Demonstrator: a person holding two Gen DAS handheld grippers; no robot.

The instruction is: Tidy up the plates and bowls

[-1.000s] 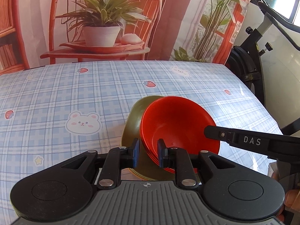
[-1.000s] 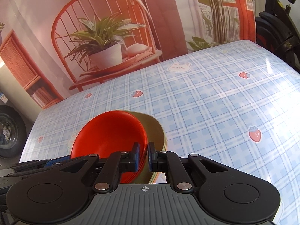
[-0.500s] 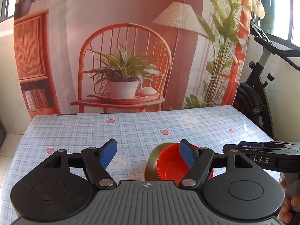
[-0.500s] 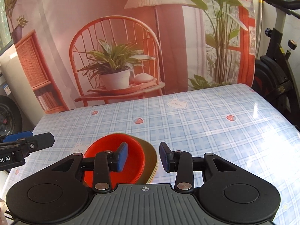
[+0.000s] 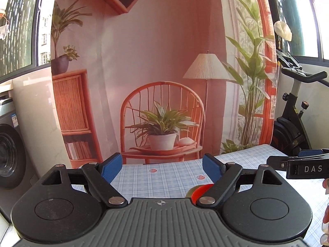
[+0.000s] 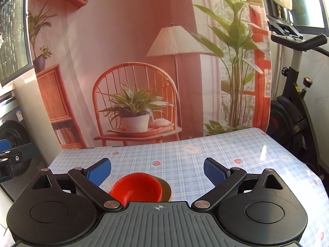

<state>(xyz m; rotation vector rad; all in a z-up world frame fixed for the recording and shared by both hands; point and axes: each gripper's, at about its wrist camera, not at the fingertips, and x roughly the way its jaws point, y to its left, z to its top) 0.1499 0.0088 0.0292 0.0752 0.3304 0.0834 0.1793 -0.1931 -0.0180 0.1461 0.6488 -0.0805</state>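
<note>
A red bowl (image 6: 136, 189) sits nested on an olive-green dish (image 6: 166, 189) on the blue checked tablecloth (image 6: 185, 160). My right gripper (image 6: 157, 169) is open and empty, raised above and behind the stack. My left gripper (image 5: 162, 167) is open and empty, raised high. In the left wrist view only a sliver of the red bowl (image 5: 200, 191) and the olive dish (image 5: 190, 192) shows by the right finger. The right gripper's finger (image 5: 298, 164) shows at the right edge there.
A printed backdrop (image 6: 144, 61) with a chair and plants hangs behind the table. An exercise bike (image 6: 294, 113) stands at the right. A washing machine (image 5: 10, 154) stands at the left. The tablecloth spreads beyond the stack.
Both grippers let go of the bowl stack, opened wide and pulled up and back. The stack stays on the table, now low in both views.
</note>
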